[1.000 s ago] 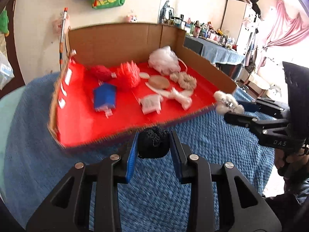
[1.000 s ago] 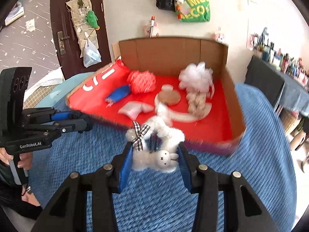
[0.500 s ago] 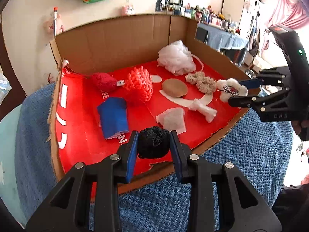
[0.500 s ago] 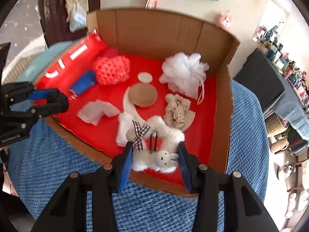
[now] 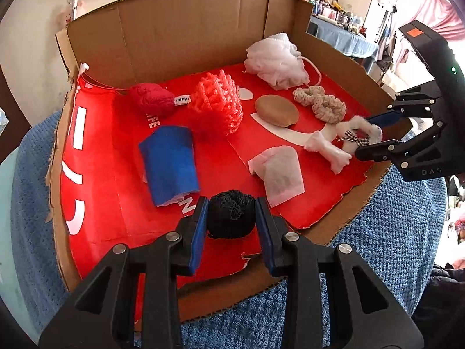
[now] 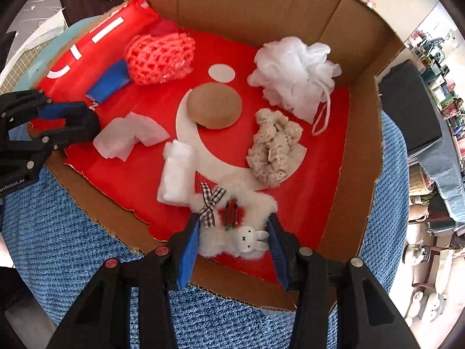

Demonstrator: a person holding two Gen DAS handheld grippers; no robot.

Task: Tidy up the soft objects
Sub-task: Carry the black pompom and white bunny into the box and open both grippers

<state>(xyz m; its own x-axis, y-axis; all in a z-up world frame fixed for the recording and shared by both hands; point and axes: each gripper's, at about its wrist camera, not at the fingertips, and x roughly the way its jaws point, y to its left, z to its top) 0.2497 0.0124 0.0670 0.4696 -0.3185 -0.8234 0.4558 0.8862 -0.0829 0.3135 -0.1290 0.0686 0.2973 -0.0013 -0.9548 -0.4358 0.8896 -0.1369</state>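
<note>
An open cardboard box (image 5: 180, 29) with a red floor lies on a blue knitted cover. My left gripper (image 5: 231, 200) is shut on a black mesh ball (image 5: 231, 221), held just above the red floor near the box's front edge. My right gripper (image 6: 233, 218) is shut on a white fluffy ring (image 6: 221, 241) with a plaid bow and a small rabbit charm, low over the floor at the front right. In the left wrist view the right gripper (image 5: 372, 135) comes in from the right with the fluffy ring (image 5: 357, 125). The right wrist view has the left gripper (image 6: 78, 122) at its left edge.
Inside the box lie a white bath pouf (image 5: 276, 61), a beige scrunchie (image 5: 322, 104), a brown round pad (image 5: 276, 110), a coral mesh sponge (image 5: 218, 104), a red ball (image 5: 151, 99), a blue cloth (image 5: 170, 164), a white pouch (image 5: 279, 171) and a white roll (image 5: 328, 148). The blue cover (image 5: 392, 232) surrounds the box.
Both grippers have moved forward from over the blue cover to over the box's red floor and tipped further down. Each keeps its hold on its object.
</note>
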